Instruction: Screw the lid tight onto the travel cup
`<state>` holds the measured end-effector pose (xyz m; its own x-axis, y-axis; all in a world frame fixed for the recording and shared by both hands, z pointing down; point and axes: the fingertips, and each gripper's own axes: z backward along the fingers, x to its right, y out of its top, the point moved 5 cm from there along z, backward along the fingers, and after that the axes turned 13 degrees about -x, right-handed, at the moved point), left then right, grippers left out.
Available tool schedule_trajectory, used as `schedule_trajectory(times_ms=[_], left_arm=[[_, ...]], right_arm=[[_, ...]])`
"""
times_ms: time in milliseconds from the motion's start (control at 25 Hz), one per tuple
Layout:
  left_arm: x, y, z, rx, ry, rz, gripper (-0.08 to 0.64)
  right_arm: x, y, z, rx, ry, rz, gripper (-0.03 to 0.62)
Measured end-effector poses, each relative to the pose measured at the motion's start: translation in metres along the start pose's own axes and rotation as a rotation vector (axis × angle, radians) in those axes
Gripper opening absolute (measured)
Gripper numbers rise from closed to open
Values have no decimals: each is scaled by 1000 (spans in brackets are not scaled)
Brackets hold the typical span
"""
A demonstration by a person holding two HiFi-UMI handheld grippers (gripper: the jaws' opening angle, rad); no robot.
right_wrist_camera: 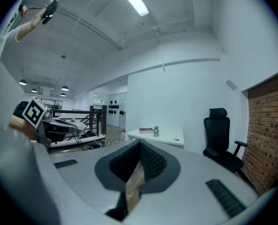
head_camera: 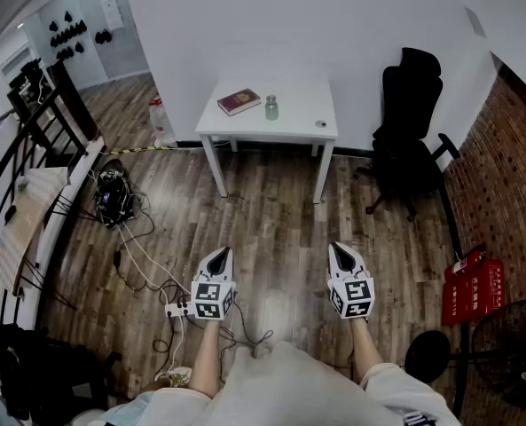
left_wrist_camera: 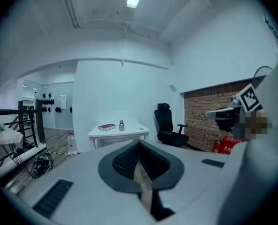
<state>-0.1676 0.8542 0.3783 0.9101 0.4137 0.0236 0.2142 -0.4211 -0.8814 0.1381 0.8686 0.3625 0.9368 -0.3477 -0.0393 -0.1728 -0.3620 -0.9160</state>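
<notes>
A small silvery travel cup (head_camera: 271, 107) stands on a white table (head_camera: 289, 124) far ahead, against the white wall. The cup also shows small in the left gripper view (left_wrist_camera: 121, 125) and in the right gripper view (right_wrist_camera: 156, 131). A small dark lid-like object (head_camera: 321, 124) lies at the table's right side. My left gripper (head_camera: 221, 254) and right gripper (head_camera: 340, 249) are held low over the wooden floor, well short of the table. Both are shut with nothing between the jaws.
A dark red book (head_camera: 239, 101) lies on the table left of the cup. A black office chair (head_camera: 408, 131) stands right of the table by a brick wall. Cables and a power strip (head_camera: 176, 310) lie on the floor at left. A red box (head_camera: 472, 287) and a fan (head_camera: 511, 344) sit at right.
</notes>
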Motion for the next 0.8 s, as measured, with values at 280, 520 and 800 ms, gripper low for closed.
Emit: schedule_trajectory(times_ms=[280,520,800], left_arm=[[5,-1,-4,-6,1,5,8],[13,1,-9,-5,6,10,8],[29,3,-22,-8,16,5,8]], right_arm=[[3,-5,-2,-10,9,4,0],[15,-7,-1,5,6,-13,0],[30,-12,-5,0,30,1,0]])
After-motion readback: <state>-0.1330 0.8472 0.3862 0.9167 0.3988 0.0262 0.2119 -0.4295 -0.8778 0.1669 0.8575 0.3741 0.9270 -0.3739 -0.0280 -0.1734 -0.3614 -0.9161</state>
